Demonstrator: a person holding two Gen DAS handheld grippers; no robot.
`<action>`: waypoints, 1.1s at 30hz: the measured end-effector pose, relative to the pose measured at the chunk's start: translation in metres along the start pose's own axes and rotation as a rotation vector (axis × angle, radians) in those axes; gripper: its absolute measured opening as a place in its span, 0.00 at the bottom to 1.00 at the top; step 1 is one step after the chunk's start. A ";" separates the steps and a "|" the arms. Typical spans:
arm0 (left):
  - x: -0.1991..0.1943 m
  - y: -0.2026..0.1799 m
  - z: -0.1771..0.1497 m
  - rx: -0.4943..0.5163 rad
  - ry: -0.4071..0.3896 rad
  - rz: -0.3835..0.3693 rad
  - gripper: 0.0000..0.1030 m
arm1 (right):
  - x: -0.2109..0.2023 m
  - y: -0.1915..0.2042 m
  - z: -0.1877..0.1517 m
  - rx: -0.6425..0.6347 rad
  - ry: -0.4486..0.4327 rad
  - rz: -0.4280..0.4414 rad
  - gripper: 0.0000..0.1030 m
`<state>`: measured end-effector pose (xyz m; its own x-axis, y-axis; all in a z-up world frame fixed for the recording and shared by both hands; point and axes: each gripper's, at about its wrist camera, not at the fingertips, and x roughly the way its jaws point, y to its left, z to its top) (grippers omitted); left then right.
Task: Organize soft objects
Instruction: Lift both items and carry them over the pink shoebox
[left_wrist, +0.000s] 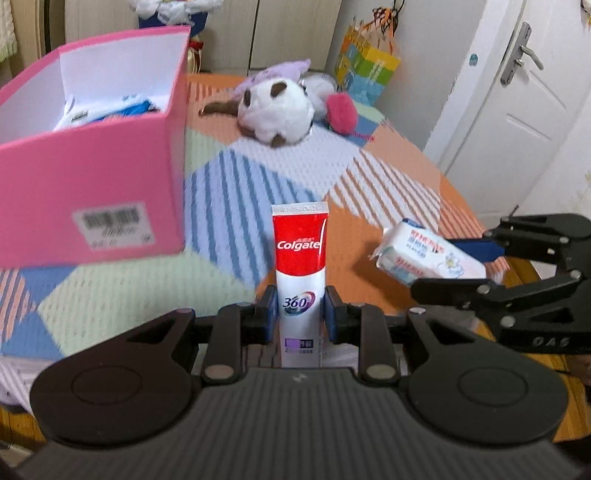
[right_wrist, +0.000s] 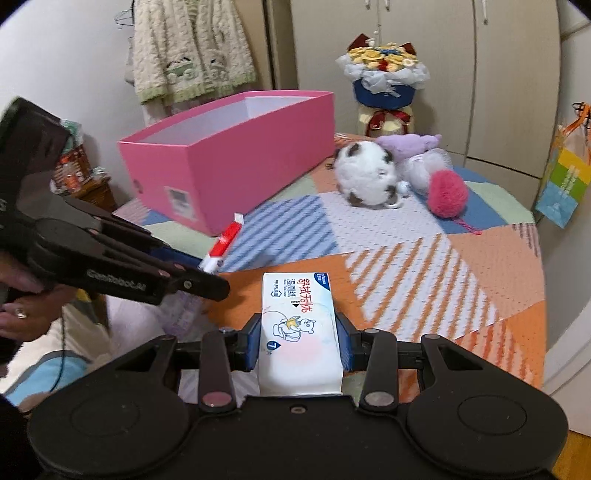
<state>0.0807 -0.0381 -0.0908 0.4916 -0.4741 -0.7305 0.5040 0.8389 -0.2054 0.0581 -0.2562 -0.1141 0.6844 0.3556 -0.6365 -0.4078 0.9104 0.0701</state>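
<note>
Left claw (left_wrist: 300, 314) grips toothpaste (left_wrist: 300, 258); only its view shows packets inside the pink box (left_wrist: 92, 192).

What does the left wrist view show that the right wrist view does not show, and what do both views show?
Only the left wrist view shows the inside of the pink box, where some packets already lie, and a white door. Only the right wrist view shows a cream knitted jacket hanging on the wall, a flower bouquet, and a hand of the person. Both show the left tool shut on the toothpaste tube, the right tool shut on the wet wipes pack, the white plush toy and the pink pompom.
</note>
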 end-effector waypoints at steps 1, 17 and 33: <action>-0.004 0.002 -0.002 -0.005 0.011 -0.008 0.24 | -0.002 0.004 0.001 -0.001 0.006 0.017 0.44; -0.090 0.038 -0.013 -0.075 -0.056 0.006 0.24 | -0.010 0.069 0.048 -0.104 -0.057 0.240 0.44; -0.160 0.070 0.069 -0.079 -0.293 0.097 0.24 | -0.005 0.087 0.153 -0.190 -0.223 0.221 0.44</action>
<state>0.0863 0.0778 0.0565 0.7239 -0.4383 -0.5327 0.3937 0.8966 -0.2028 0.1119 -0.1461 0.0130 0.6735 0.5960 -0.4371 -0.6515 0.7581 0.0298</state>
